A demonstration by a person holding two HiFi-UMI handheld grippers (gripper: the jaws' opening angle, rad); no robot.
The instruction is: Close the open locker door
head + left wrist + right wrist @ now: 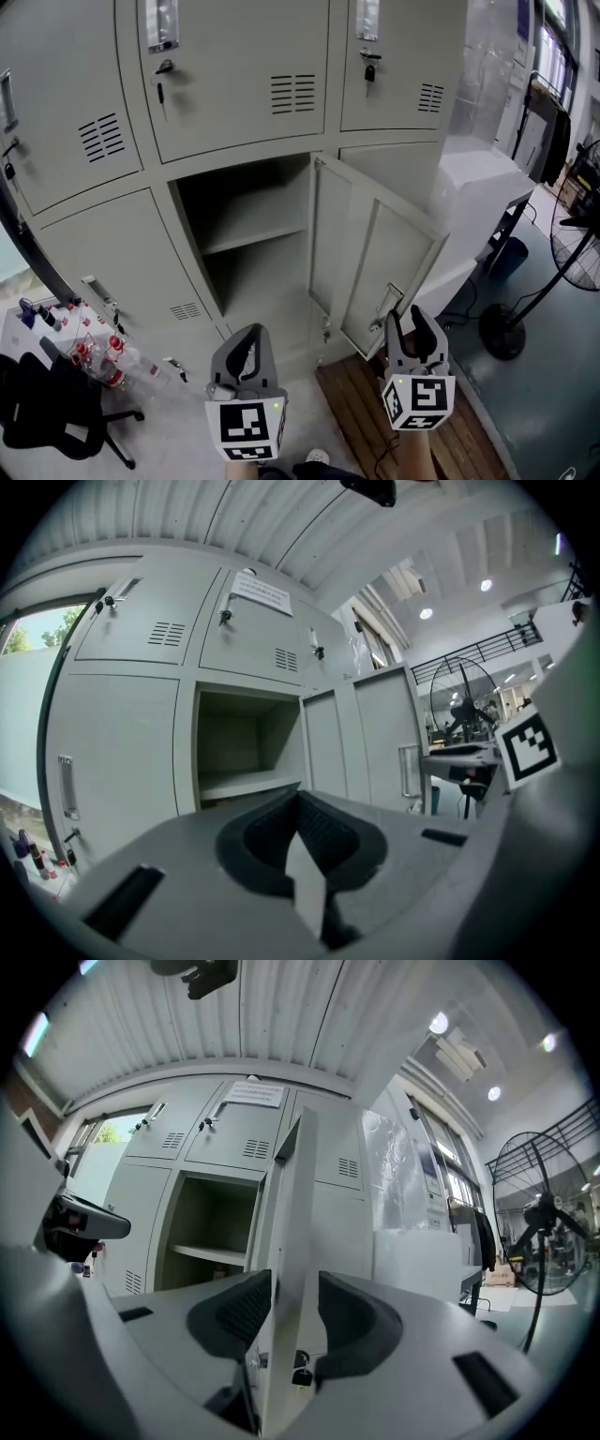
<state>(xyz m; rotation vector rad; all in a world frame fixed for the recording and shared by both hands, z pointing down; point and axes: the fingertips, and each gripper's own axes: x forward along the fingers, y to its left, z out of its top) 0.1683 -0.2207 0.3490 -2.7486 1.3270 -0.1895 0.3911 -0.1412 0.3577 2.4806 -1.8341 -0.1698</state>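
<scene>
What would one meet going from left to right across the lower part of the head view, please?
A black office chair → left gripper → right gripper, jaws on the edge of the open locker door → floor fan.

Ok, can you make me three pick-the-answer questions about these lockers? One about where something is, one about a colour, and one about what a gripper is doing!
1. Where is the open locker door?
A) in the top row
B) in the bottom row
C) lying flat on the floor

2. What colour are the lockers?
A) pale grey
B) red
C) bright blue

3. What is the right gripper doing with its fingers?
A) spreading them wide with nothing between
B) holding a bottle
C) closing them on the door's edge

Answers:
1 B, because the head view shows the door swung out from the lower row.
2 A, because every door is the same pale grey.
3 C, because the right gripper view shows the door's edge pinched between both fingers.
</scene>
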